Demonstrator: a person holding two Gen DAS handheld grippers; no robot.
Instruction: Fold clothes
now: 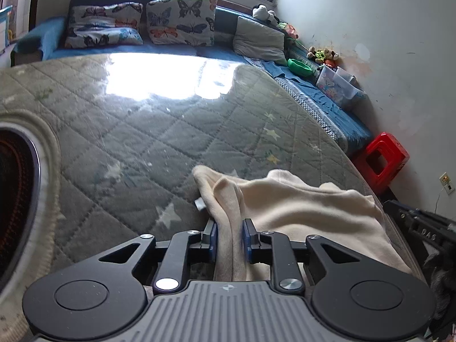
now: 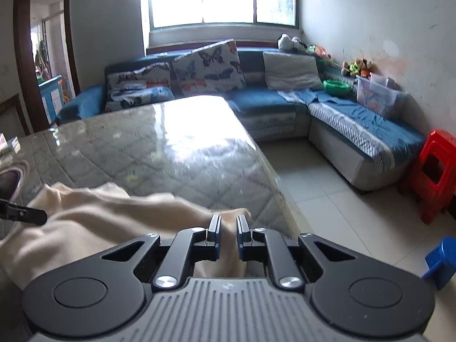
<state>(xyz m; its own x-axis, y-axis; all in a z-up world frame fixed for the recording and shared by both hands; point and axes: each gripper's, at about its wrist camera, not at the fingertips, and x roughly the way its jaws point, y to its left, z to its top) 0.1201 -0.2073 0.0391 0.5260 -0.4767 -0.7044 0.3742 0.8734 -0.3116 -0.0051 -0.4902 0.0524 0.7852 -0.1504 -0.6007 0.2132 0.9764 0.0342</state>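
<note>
**Cream garment bunched at the near edge of the quilted table**

From the left wrist view we see the left gripper [image 1: 229, 229] with its blue pads a little apart and a thick fold of the cream garment [image 1: 299, 208] running up between them. The cloth fills the gap, but we cannot tell whether the pads press on it. The garment lies crumpled on the grey quilted table cover [image 1: 148, 131], at its near right corner, with a small white tag poking out on the left side of the fold. Beyond the cover stand the blue sofa [image 1: 327, 108] with butterfly cushions [image 1: 182, 20], and off its right edge a red stool [image 1: 382, 159].

From the right wrist view, the right gripper [image 2: 228, 229] has its jaws nearly closed, pinching an edge of the garment [image 2: 114, 216] close to the cover's right near edge [image 2: 176, 154]. The cloth spreads leftward from there over the cover's near side, where the tip of the left gripper [image 2: 25, 213] shows. The red stool [image 2: 436, 171] stands on the tiled floor, well right of the cover.
</note>
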